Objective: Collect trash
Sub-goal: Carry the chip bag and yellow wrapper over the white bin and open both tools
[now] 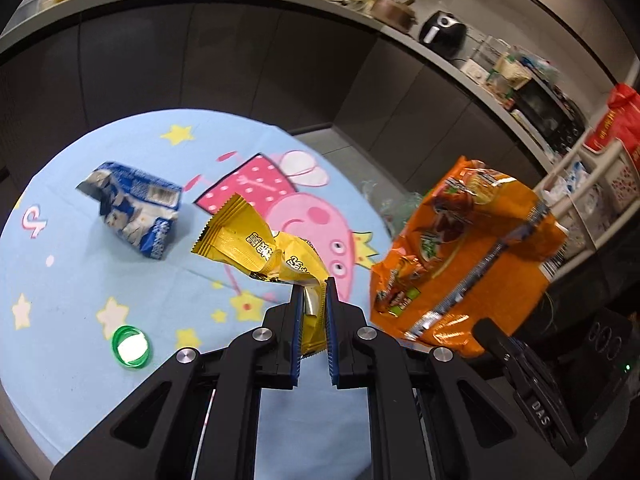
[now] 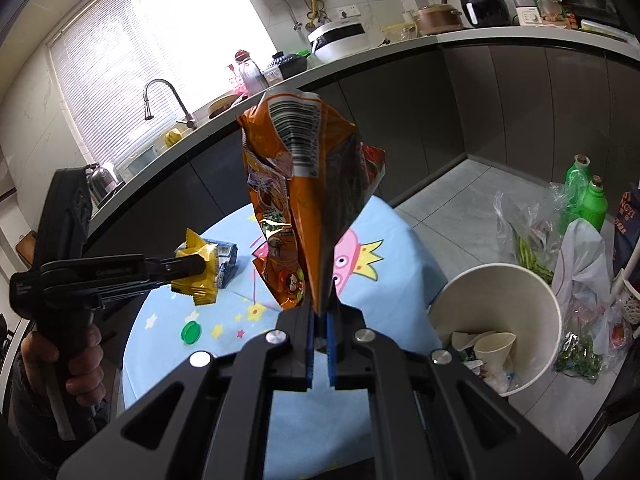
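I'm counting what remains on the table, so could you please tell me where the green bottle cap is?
The green bottle cap lies on the blue tablecloth near its front-left edge, left of the left tool and below the crumpled blue carton.

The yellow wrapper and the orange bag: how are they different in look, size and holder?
The yellow wrapper is small and crumpled; the orange bag is much larger. The left gripper clamps the wrapper; the right gripper clamps the bag. Both hang above the table.
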A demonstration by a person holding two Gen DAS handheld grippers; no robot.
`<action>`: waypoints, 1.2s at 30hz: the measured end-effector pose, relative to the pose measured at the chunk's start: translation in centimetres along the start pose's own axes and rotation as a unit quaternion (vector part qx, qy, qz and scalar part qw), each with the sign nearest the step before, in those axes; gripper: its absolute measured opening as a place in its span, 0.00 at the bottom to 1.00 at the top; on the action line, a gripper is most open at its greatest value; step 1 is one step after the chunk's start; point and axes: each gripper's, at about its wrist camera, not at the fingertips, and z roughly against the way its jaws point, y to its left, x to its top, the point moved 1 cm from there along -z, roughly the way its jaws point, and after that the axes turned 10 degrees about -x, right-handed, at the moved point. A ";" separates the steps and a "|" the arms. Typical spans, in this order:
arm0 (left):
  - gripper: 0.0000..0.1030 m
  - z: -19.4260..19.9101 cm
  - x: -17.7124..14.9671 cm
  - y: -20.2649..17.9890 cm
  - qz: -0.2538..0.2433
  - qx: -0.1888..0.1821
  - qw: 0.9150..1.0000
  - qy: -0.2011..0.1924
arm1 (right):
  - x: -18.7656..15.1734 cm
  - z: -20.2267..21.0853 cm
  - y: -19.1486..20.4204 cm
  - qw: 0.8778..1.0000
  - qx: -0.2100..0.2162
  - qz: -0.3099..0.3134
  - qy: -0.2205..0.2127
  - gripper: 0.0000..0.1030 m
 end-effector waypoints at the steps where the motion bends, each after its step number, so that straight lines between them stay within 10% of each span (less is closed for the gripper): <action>1: 0.09 -0.1 0.0 -0.6 -0.008 -0.005 1.000 0.000 | 0.1 0.3 -0.4 1.000 -0.004 -0.002 -0.003 0.06; 21: 0.09 -8.6 -1.9 -11.7 -0.096 -0.102 0.988 0.064 | -0.9 2.8 -11.8 0.992 -0.087 -0.091 -0.015 0.06; 36: 0.10 -14.8 -2.1 -15.0 -0.123 -0.151 0.974 0.119 | -4.7 -2.0 -17.9 0.978 -0.124 -0.158 0.061 0.07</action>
